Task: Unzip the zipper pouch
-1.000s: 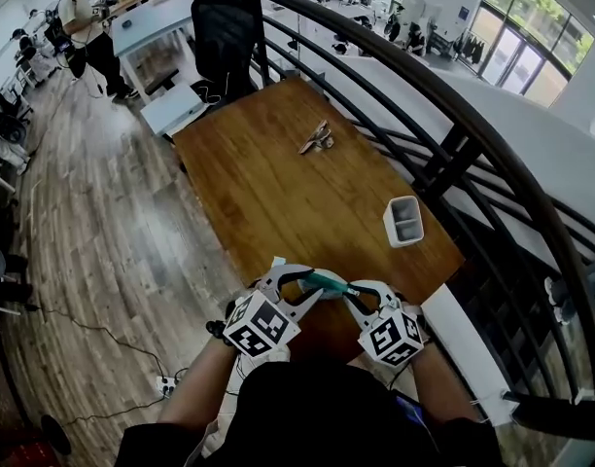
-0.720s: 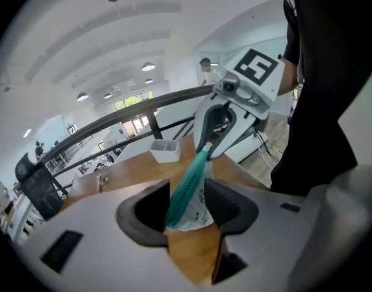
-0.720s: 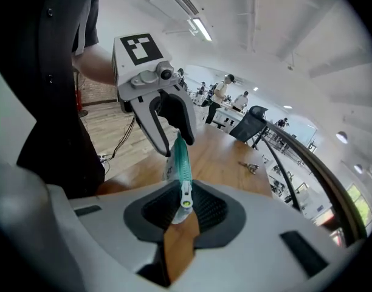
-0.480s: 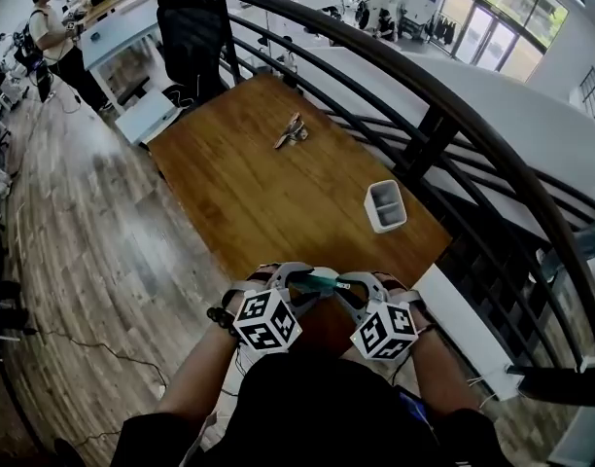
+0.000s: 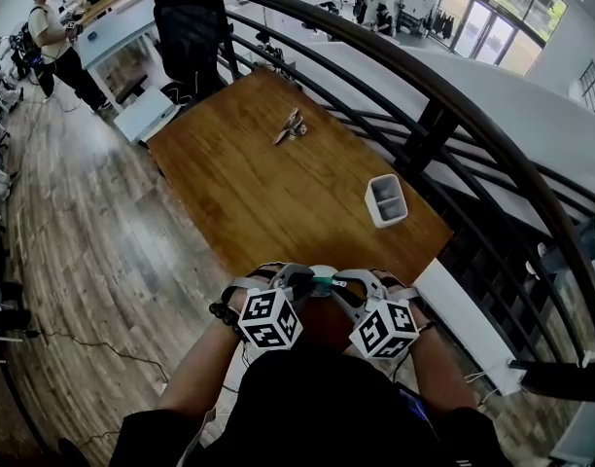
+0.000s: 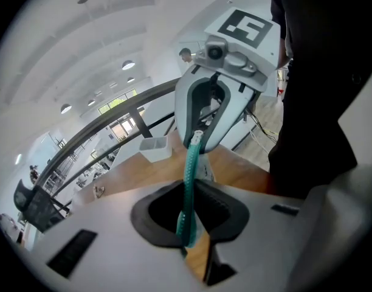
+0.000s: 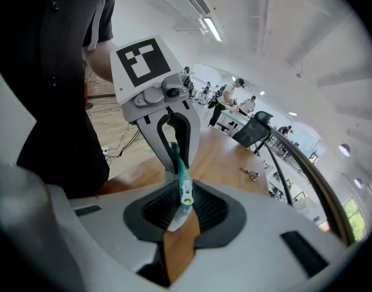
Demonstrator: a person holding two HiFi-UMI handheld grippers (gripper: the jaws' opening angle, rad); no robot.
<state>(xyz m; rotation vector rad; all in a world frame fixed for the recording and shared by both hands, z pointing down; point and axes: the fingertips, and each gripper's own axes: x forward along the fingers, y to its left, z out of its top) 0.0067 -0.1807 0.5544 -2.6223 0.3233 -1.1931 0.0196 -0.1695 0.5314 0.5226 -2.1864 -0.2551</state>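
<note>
- The zipper pouch hangs in the air over the near end of the counter, close to the person's body. Its teal zipper runs as a taut strip between the 2 hand-held grippers.
- The left hand-held gripper has just been closing its jaws. They now stand nearly together, pinching the teal zipper edge that runs up out of the gap.
- The right hand-held gripper has its jaws nearly together on the other end of the zipper. The pale slider piece sits right at the pads.
- The 2 point toward each other, tips near but apart, each angled downward.
- Farther along the counter, near its right edge, stands a white container with 2 compartments.
- A small metal object lies toward the far end; what it is cannot be told.
- A black railing curves along the counter's right side.
- A black chair stands beyond the far end, and a person stands on the wooden floor at far left.
</note>
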